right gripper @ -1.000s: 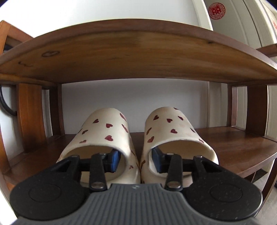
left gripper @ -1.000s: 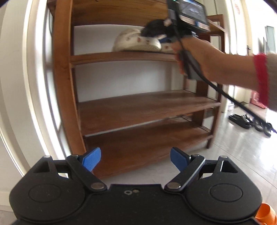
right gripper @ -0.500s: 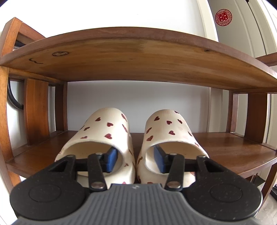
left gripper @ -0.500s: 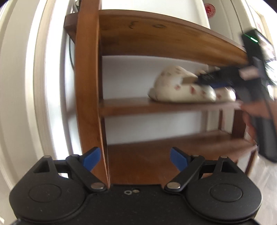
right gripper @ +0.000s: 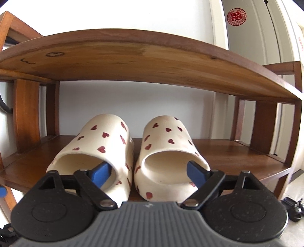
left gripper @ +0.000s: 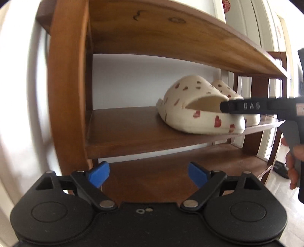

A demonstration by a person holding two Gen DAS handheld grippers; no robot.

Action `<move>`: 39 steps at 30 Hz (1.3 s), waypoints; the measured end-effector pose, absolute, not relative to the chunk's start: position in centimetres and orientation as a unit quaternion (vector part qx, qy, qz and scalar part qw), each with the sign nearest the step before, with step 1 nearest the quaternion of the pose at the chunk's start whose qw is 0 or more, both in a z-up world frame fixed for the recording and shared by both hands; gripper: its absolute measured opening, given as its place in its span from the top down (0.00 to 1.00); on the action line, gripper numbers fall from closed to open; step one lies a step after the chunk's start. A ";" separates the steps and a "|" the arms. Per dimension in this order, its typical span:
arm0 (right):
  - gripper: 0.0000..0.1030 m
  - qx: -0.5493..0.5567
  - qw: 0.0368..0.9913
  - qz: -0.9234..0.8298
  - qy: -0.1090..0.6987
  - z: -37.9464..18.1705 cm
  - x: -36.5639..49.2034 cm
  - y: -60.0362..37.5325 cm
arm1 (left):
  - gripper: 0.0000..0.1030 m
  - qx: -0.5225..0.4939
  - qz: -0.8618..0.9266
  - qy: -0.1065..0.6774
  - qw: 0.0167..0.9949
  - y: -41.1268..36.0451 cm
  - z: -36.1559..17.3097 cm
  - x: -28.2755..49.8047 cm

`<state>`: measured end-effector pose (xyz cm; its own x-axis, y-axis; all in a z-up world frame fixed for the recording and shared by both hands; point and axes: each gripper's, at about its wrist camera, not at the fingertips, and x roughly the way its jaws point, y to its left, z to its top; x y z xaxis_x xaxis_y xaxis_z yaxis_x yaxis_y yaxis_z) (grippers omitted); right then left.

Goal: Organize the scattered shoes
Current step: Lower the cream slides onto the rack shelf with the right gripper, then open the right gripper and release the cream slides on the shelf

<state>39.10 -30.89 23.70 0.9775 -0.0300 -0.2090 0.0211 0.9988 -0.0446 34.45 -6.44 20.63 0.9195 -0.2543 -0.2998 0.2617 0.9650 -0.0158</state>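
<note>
Right wrist view: I am holding my right gripper [right gripper: 147, 172] level with a shelf [right gripper: 237, 152] of the wooden shoe rack [right gripper: 26, 117]. Its jaws are standing wide apart and are gripping nothing. The left blue fingertip [right gripper: 100, 173] is sitting in the heel opening of the left slipper [right gripper: 98, 150], and the right blue fingertip is sitting in the heel opening of the right slipper [right gripper: 169, 153]; whether either pad is touching the foam I cannot tell. Both slippers are cream with red hearts. They are resting side by side on the shelf, toes pointing toward the white wall [right gripper: 133, 100], nearly touching along their inner sides, with the next shelf board [right gripper: 133, 60] overhanging them. A red paper ornament [right gripper: 236, 16] is showing on the door to the upper right.

Left wrist view: I am holding my left gripper [left gripper: 147, 173] off to the left side of the rack, lower than the slipper shelf [left gripper: 123, 133]. Its jaws are also spread wide and are carrying nothing. From this side the near slipper [left gripper: 197, 112] is lying flat on the shelf, its heel end reaching the front edge of the board, and the far slipper [left gripper: 226, 89] is lying just behind it. The black finger of the right gripper [left gripper: 247, 108] is reaching over the heels, held by the right hand [left gripper: 292, 161] at the frame edge.
</note>
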 end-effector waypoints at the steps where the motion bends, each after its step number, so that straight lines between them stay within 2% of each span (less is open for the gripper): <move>1: 0.12 -0.023 0.994 -0.017 0.109 23.8 39.1 -30.8 | 0.12 0.008 -0.136 0.155 0.978 -6.1 20.7 34.4; 7: 0.12 -0.017 0.991 -0.040 0.124 24.0 40.2 -30.6 | 0.12 0.015 -0.137 0.155 0.978 -5.1 22.5 34.4; 17: 0.11 -0.013 0.993 0.029 0.116 23.2 42.1 -33.3 | 0.08 0.049 -0.051 0.122 0.990 -9.9 25.9 35.7; 25: 0.10 -0.018 0.992 0.085 0.093 22.8 40.7 -35.5 | 0.07 0.054 0.020 0.103 0.993 -13.0 26.1 36.5; 35: 0.05 -0.029 0.991 0.120 0.049 21.7 39.0 -37.1 | 0.07 0.056 0.045 0.096 0.993 -16.5 24.9 31.9; 39: 0.02 -0.005 0.989 0.139 0.053 22.0 40.2 -37.9 | 0.05 0.048 0.074 0.087 0.992 -17.2 25.5 32.5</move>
